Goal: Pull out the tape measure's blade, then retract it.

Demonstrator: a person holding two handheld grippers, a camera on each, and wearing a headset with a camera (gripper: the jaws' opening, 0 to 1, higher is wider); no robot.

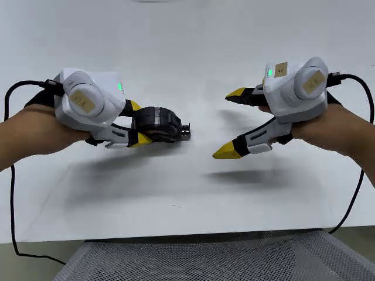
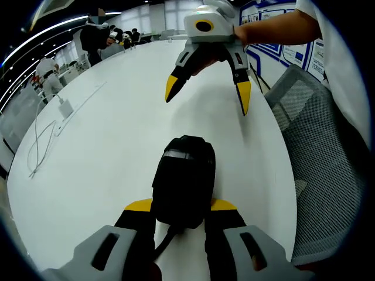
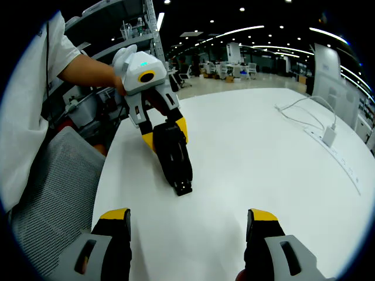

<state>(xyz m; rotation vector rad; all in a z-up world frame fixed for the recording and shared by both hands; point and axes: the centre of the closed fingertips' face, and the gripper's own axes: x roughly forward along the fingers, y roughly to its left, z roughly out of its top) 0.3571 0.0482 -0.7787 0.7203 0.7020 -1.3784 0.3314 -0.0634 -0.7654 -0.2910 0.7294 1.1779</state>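
Observation:
A black tape measure (image 1: 157, 123) rests on the white table (image 1: 187, 52), its blade hook pointing right. My left gripper (image 1: 136, 123) is shut on its case; in the left gripper view the case (image 2: 184, 178) sits between the yellow-tipped jaws. The tape measure (image 3: 173, 155) and the left gripper (image 3: 164, 132) holding it lie ahead in the right gripper view. My right gripper (image 1: 231, 123) hovers open a short way right of the hook, touching nothing. The open right gripper (image 2: 206, 93) also faces the case in the left gripper view. The blade is inside the case.
A grey mesh chair back (image 1: 222, 257) lies below the table's near edge. Black cables trail from both grippers. A white power strip with cords (image 3: 328, 137) lies farther along the table. People sit at the far end (image 2: 99, 35).

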